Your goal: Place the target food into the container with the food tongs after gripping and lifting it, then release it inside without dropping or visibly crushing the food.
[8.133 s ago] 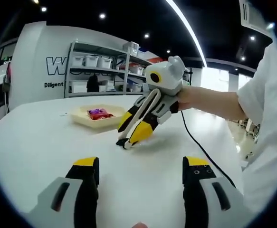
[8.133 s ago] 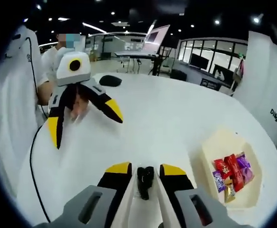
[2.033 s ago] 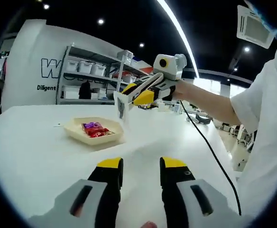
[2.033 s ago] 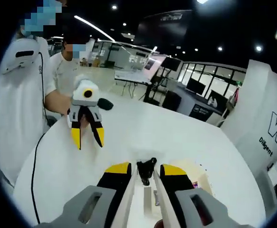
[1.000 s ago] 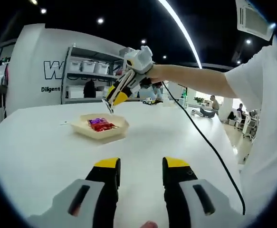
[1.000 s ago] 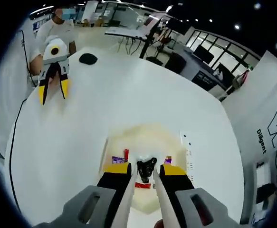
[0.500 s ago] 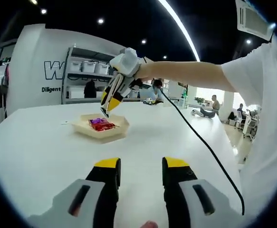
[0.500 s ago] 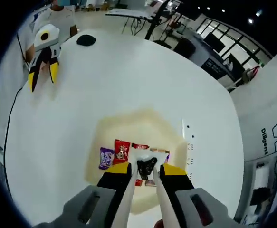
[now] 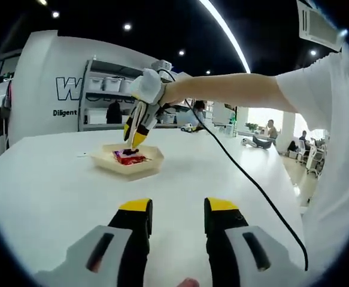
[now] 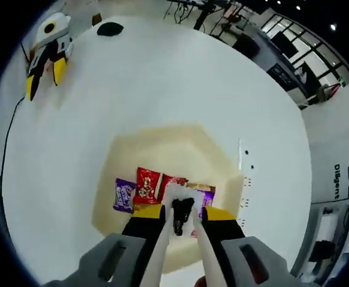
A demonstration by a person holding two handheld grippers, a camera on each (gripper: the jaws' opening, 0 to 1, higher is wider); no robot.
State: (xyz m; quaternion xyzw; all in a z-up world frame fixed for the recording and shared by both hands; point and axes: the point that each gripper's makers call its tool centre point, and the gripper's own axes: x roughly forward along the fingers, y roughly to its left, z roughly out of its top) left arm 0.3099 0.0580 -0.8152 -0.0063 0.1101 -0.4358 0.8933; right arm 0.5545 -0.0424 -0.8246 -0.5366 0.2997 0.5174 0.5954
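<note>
White table (image 10: 180,78) w/ cream tray (image 10: 162,143) mid-frame in right gripper view. My right gripper (image 10: 182,214) clamps tongs (image 10: 173,197) above wrapped snacks (image 10: 147,184). Left gripper (image 9: 174,209) narrowly parted, holding nothing.

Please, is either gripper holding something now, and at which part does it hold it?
The right gripper is shut on white food tongs, its jaws pressing the two arms from outside. The tong tips pinch a small dark food piece over the tray. The left gripper holds nothing.
</note>
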